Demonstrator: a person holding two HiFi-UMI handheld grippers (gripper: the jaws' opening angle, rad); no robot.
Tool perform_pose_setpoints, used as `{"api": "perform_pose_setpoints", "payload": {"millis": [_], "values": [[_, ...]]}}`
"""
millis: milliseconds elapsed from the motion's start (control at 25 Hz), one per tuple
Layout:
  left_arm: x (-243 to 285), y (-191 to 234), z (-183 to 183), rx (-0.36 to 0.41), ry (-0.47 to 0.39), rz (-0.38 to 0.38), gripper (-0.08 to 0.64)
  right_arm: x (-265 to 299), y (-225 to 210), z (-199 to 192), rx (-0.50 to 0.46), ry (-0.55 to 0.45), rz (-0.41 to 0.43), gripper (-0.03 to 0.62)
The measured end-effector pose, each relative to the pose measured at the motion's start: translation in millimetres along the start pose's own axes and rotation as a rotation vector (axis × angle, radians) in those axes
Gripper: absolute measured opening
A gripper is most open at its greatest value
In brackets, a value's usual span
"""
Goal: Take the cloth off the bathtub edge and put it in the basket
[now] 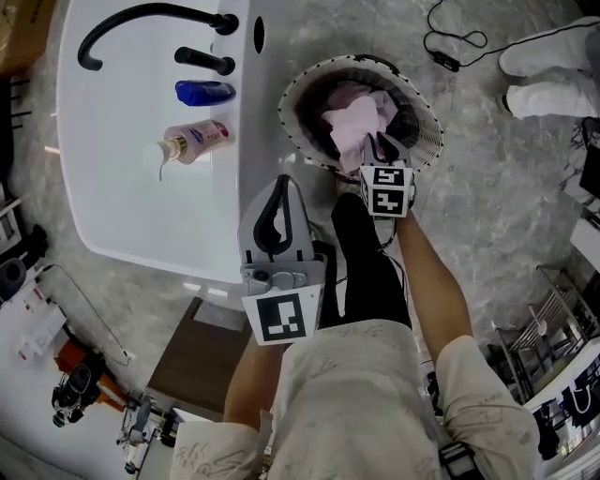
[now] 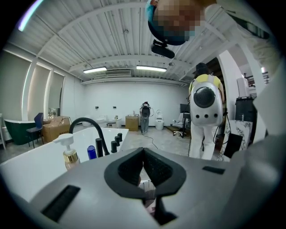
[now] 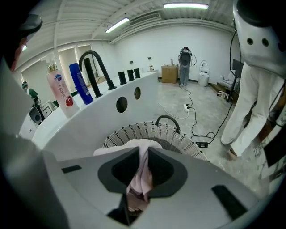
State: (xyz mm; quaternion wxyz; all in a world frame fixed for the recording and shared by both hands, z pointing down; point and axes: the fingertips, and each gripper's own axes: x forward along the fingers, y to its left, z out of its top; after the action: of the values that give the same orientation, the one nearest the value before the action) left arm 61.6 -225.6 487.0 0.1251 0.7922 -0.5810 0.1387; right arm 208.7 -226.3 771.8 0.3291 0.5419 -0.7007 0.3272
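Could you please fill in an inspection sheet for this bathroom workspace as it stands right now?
Surface: white bathtub edge, no cloth seen on it.
Job's things: pink cloth hanging into the wicker basket.
Clutter: pump bottle and blue bottle upright by the black faucet.
Grippers: right claw shut on the pink cloth over the basket; left claw shut, holding nothing.
Cables: black cable on the floor beyond the basket.
Surroundings: grey stone floor; person in white standing nearby.

Head camera looks down; all views share bathtub (image 1: 122, 206).
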Motion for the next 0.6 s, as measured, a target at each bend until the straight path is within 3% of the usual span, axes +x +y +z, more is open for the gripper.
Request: {"api": "perform_pose_setpoints", "payload": {"millis": [200, 400, 600], "values": [[0.7, -5.7, -2.1, 0.005, 0.004, -0.007, 0.003, 1.1, -1.6, -2.1, 0.007, -0.010, -0.001, 0.059], [-0.1, -6.1, -2.4, 0.001, 0.004, -0.003, 0.003, -1.3, -0.1, 0.5, 0.004, -0.034, 0.001, 0.160], [-1.3, -7.2, -0.8, 0.000, 0.001, -0.002, 0.003, -3.9, 2.1, -2.8, 0.011, -0.025, 0.001, 0.167]]}}
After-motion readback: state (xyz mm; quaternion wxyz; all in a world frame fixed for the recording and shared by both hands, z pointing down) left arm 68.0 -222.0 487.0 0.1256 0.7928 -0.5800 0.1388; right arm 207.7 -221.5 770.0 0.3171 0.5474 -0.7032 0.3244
